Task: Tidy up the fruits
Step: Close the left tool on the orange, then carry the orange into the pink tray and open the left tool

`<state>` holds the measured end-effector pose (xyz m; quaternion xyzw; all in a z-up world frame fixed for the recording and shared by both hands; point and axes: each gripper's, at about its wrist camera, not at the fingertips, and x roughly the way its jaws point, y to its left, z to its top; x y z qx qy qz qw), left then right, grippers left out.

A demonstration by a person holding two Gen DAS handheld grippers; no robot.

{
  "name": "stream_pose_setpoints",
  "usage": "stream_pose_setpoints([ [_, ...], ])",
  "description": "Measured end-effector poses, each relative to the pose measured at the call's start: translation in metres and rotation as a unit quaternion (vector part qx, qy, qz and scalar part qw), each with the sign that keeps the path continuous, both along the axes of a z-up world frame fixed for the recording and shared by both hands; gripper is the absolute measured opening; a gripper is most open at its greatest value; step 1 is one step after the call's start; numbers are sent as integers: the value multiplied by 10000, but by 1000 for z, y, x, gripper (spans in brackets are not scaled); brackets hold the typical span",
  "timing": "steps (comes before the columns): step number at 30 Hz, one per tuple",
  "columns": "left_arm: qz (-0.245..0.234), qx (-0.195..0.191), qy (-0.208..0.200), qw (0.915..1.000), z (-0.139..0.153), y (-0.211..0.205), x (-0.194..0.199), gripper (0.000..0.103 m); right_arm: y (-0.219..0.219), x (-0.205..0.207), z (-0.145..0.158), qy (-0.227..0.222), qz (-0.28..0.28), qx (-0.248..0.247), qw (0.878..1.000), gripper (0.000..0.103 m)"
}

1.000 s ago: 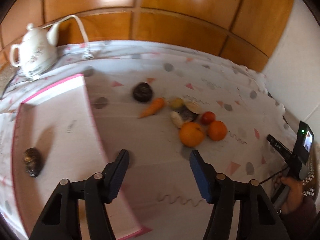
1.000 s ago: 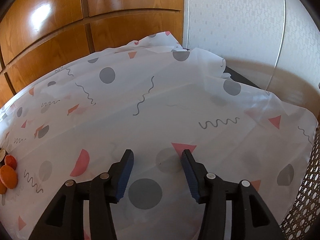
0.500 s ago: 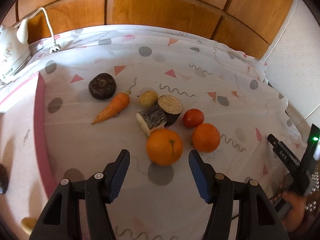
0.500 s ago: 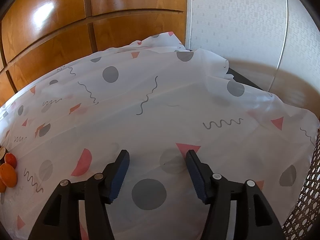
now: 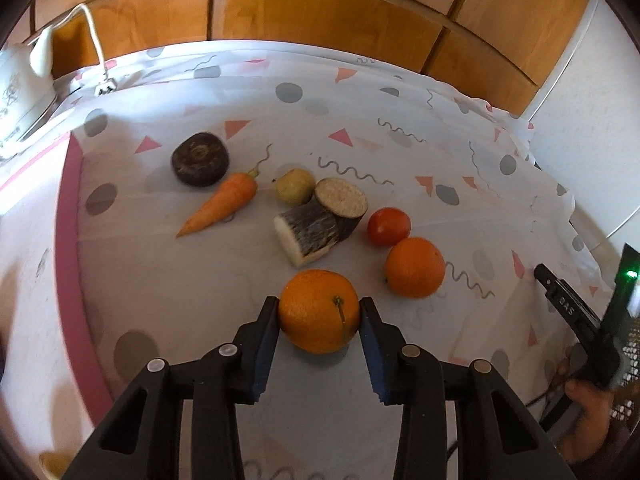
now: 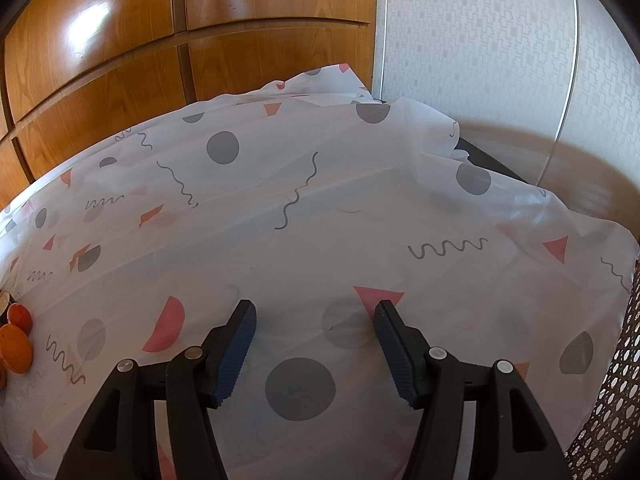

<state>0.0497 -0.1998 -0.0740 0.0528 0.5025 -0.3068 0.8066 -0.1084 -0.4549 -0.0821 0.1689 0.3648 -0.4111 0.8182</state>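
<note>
Down at the lower centre of the left wrist view, the left gripper (image 5: 320,312) has its two blue pads on either side of a large round orange (image 5: 319,311) with a green stem; the pads sit right at its flanks, though firm contact cannot be told. That orange rests on the bench, which is covered by a white cloth printed with grey dots, pink triangles and squiggles (image 5: 400,152). Just to the upper right lies a second, smaller orange (image 5: 415,267), and touching its upper edge a red tomato (image 5: 389,226). Directly beyond the flanked orange lie two cut chunks of dark-skinned, white-fleshed radish (image 5: 320,224), one leaning on the other, with a small yellow-green pear (image 5: 295,186) against them. Further left are an orange carrot (image 5: 222,208), pointing down-left, and a dark round radish piece (image 5: 200,158). A pink-rimmed white tray (image 5: 70,232) runs down the left edge, and a white kettle (image 5: 20,88) stands at upper left. At far right the right gripper (image 5: 568,304) shows as a black bar held by a hand (image 5: 588,412). From the right wrist view, the right gripper (image 6: 316,320) is spread wide and holds nothing above bare cloth, with the smaller orange (image 6: 14,348) and tomato (image 6: 20,316) at the left edge and a woven cane panel (image 6: 616,380) at lower right.
</note>
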Motion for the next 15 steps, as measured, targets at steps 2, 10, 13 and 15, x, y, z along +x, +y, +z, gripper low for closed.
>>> stream_pose_setpoints([
  [2,35,-49,5,10000,3,7,-3,40,0,0,0,8,4,-4,10000,63],
  [10,176,-246,-105,9995,19,35,-13,40,1,0,0,17,1,-7,10000,63],
  [13,262,-352,-163,9989,27,46,-14,40,1,0,0,17,-1,-7,10000,63],
  [15,343,-437,-213,9982,34,55,-14,40,1,0,0,17,-2,-7,10000,63],
])
